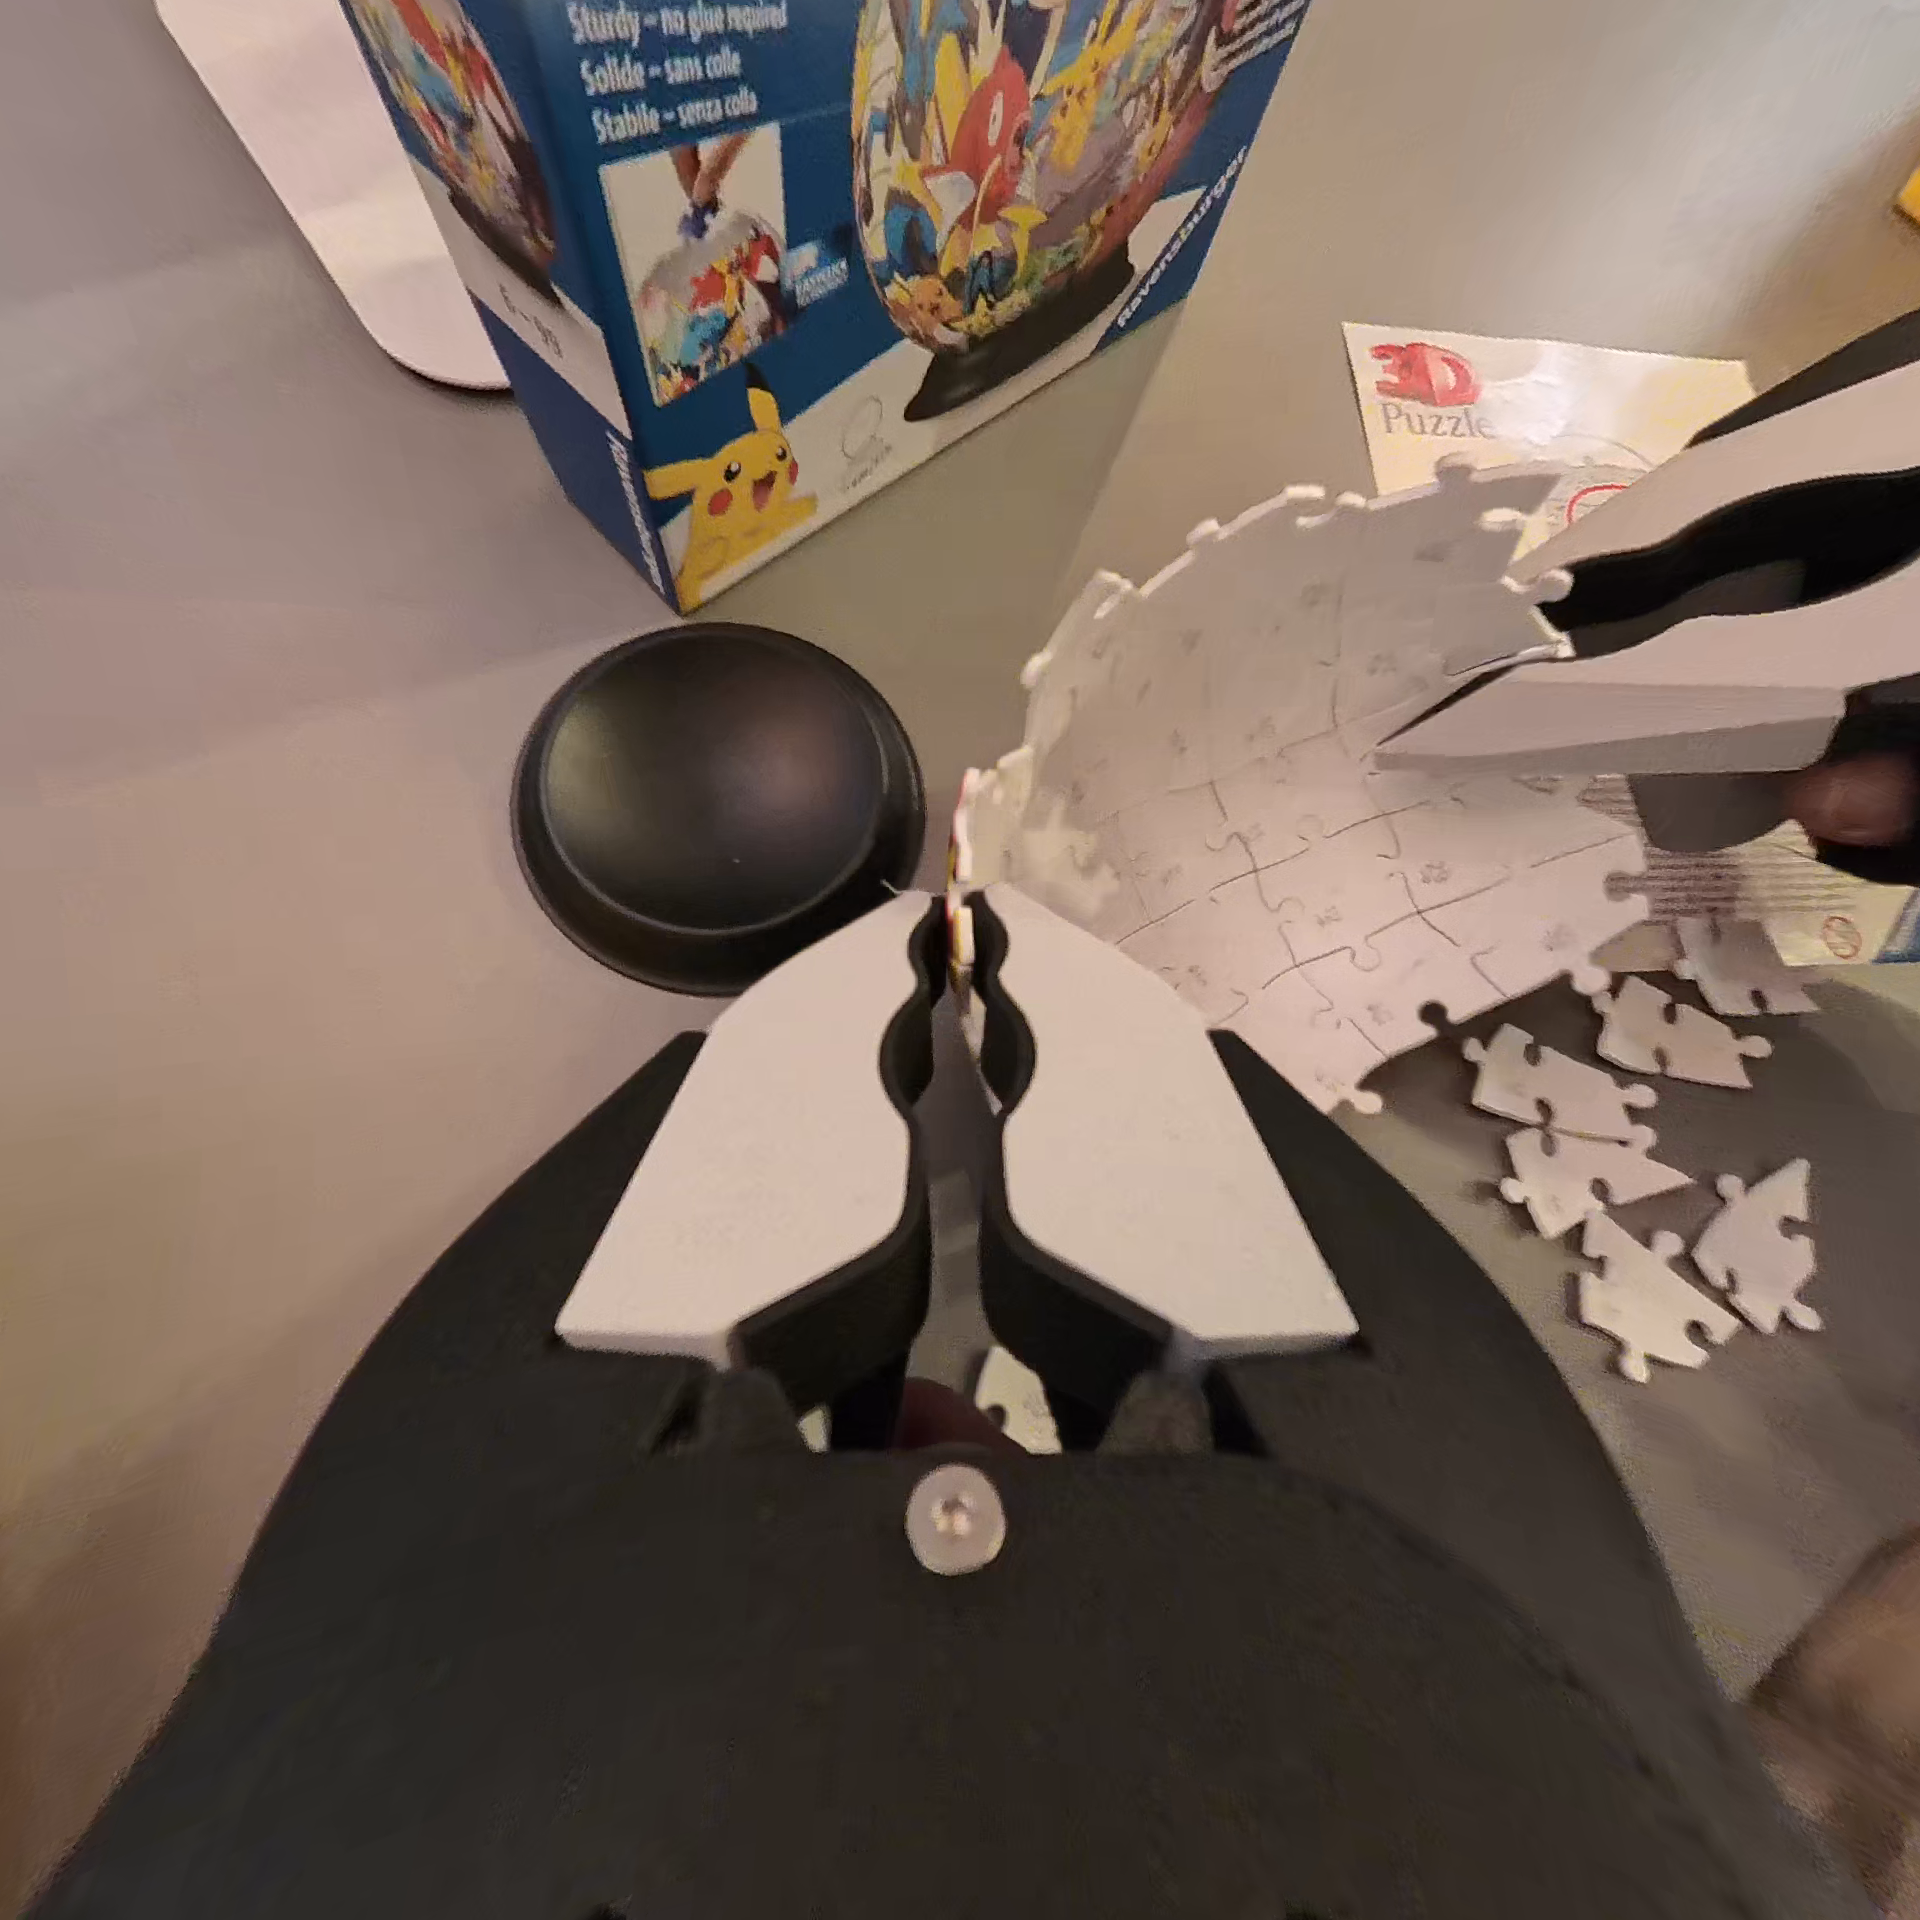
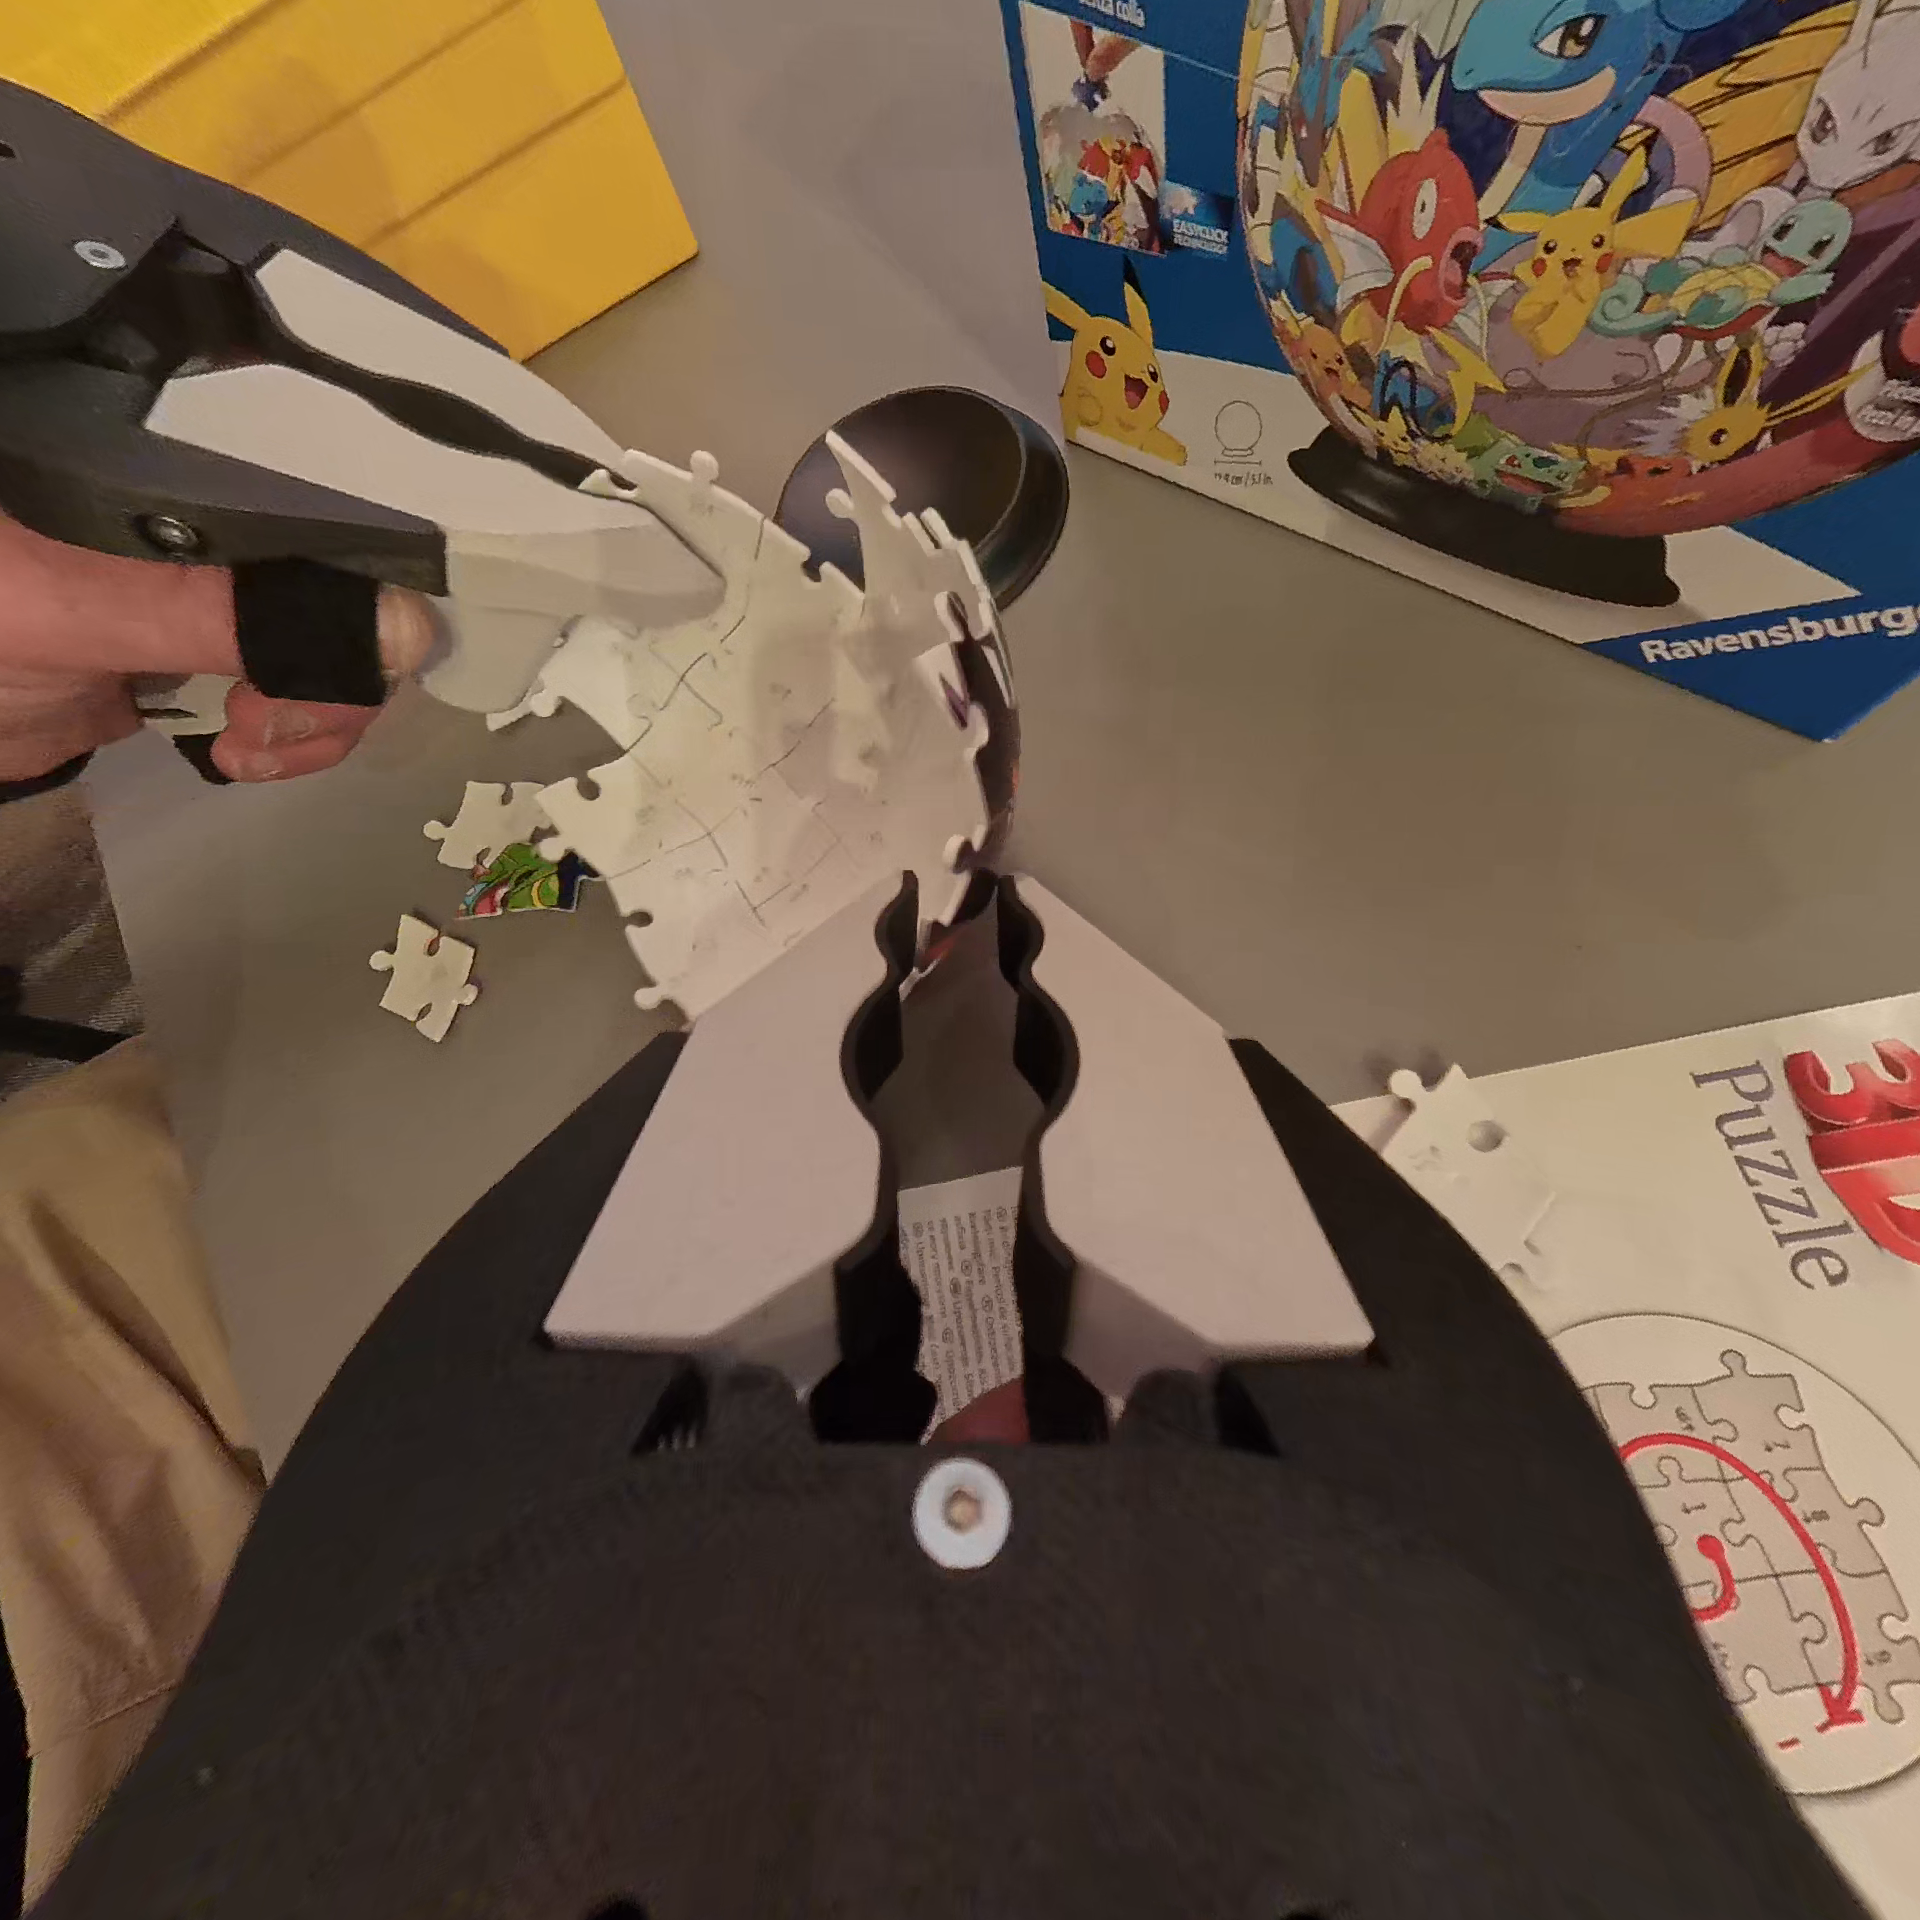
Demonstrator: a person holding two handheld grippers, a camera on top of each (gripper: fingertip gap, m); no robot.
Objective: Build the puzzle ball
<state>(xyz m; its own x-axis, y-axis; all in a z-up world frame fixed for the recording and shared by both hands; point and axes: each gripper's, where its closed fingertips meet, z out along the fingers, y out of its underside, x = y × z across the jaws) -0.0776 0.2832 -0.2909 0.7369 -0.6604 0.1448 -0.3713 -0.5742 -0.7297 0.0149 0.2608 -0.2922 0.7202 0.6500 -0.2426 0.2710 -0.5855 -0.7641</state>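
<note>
Both tongs are clamped on the half-built puzzle shell (image 1: pixel 1299 831): the left gripper (image 1: pixel 961 940) on one rim, the right gripper (image 2: pixel 951 899) on the opposite rim. It is held above a grey table (image 1: pixel 260 831), near a black stand (image 1: pixel 717 805), loose pieces (image 1: pixel 1652 1195), a blue box (image 1: pixel 831 260) and a leaflet (image 2: pixel 1714 1351).

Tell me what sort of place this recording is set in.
Probably a home or hobby tabletop, not a workshop: a plain grey table holding a puzzle box, an instruction leaflet and loose puzzle pieces. A yellow box sits behind.
</note>
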